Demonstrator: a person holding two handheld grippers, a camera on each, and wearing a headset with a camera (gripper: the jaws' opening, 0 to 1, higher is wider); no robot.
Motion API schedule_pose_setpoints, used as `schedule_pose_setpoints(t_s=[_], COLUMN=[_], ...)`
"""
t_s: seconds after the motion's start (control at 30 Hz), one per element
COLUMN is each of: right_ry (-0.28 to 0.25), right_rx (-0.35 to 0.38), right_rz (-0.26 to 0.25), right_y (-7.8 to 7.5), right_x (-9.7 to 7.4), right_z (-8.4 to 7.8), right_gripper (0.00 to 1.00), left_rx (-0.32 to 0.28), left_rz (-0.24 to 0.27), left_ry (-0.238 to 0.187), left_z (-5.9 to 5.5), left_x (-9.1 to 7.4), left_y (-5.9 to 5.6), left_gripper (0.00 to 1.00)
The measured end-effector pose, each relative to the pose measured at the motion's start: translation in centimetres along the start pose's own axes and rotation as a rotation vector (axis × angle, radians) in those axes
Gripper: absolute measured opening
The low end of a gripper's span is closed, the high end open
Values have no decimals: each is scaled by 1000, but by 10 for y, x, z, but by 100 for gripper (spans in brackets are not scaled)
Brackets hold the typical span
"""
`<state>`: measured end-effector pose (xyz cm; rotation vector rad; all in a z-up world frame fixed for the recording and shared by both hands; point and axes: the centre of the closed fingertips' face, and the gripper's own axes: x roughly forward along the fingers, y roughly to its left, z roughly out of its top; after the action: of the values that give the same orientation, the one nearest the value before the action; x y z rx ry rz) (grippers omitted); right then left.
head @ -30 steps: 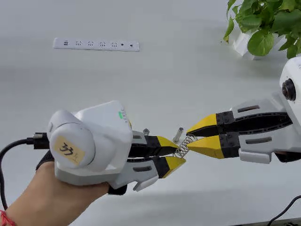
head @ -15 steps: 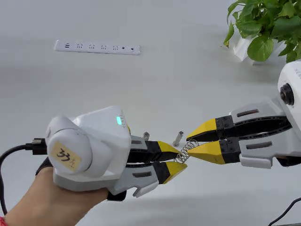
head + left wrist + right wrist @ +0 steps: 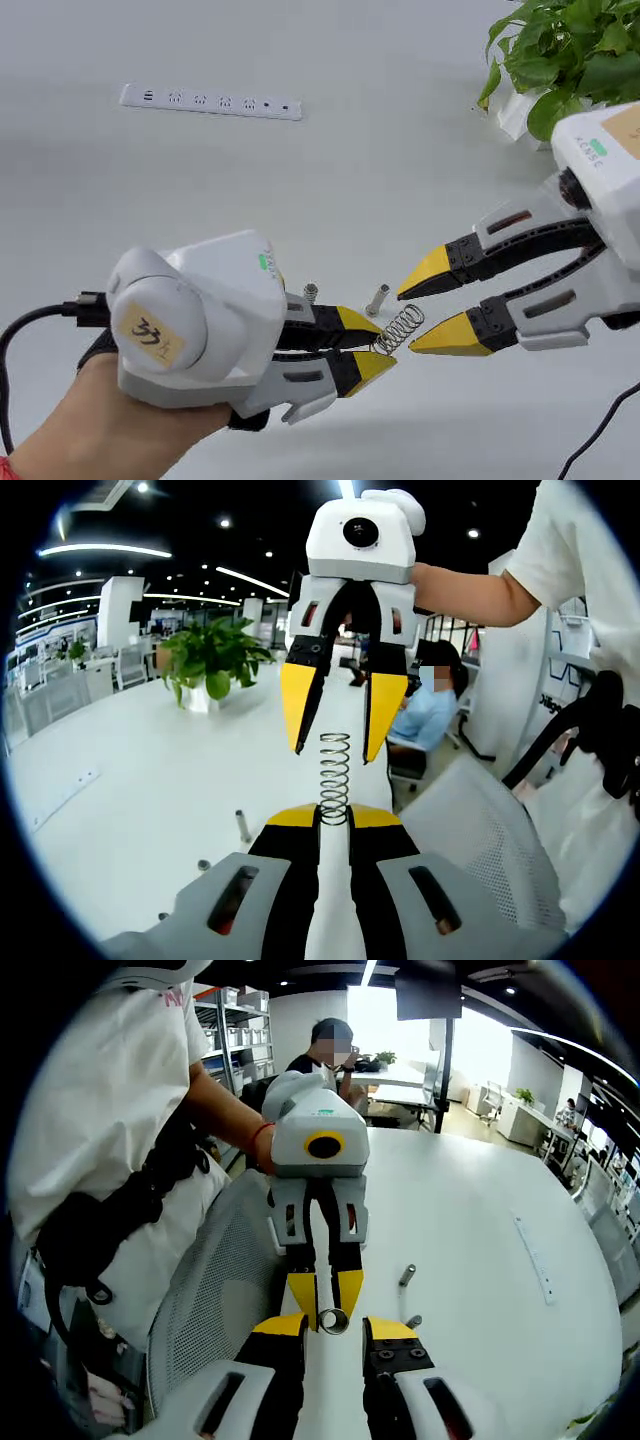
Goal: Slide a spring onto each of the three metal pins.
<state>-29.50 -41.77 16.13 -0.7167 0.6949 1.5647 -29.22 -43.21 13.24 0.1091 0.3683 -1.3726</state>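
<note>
One spring [image 3: 401,328] gripped by clenched left tongs [image 3: 383,340], right tongs [image 3: 406,322] spread open, two pins [image 3: 378,298] on table [image 3: 300,180]

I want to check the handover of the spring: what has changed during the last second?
The right gripper opened its jaws and let go of the spring. The left gripper still grips the spring's other end. The nearest pin did not move.

Between tips: spring [image 3: 401,328] filled the gap from left hand-held gripper [image 3: 385,342] to right hand-held gripper [image 3: 406,322], jaws parted.
Just behind: two pins [image 3: 378,297] stood on the table [image 3: 380,180].
Beyond: bare table reached power strip [image 3: 210,101] and plant [image 3: 565,50].
</note>
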Motion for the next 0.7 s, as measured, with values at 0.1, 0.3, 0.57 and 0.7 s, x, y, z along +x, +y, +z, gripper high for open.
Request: schedule_pose_setpoints(t_s=[0.1, 0.3, 0.57, 0.7], right_ry=[46, 122, 164, 179], right_rx=[-49, -108, -132, -141], right_rz=[38, 101, 135, 144], right_y=[2, 3, 1, 2], right_x=[4, 13, 18, 20], right_z=[2, -2, -7, -8], right_gripper=[17, 15, 11, 9], left_rx=[1, 2, -2, -5], left_rz=[2, 7, 9, 11], left_ry=[4, 3, 0, -2], left_z=[-1, -1, -3, -3], left_x=[0, 0, -1, -2], left_y=[0, 0, 0, 1], left_gripper=[6, 6, 6, 6])
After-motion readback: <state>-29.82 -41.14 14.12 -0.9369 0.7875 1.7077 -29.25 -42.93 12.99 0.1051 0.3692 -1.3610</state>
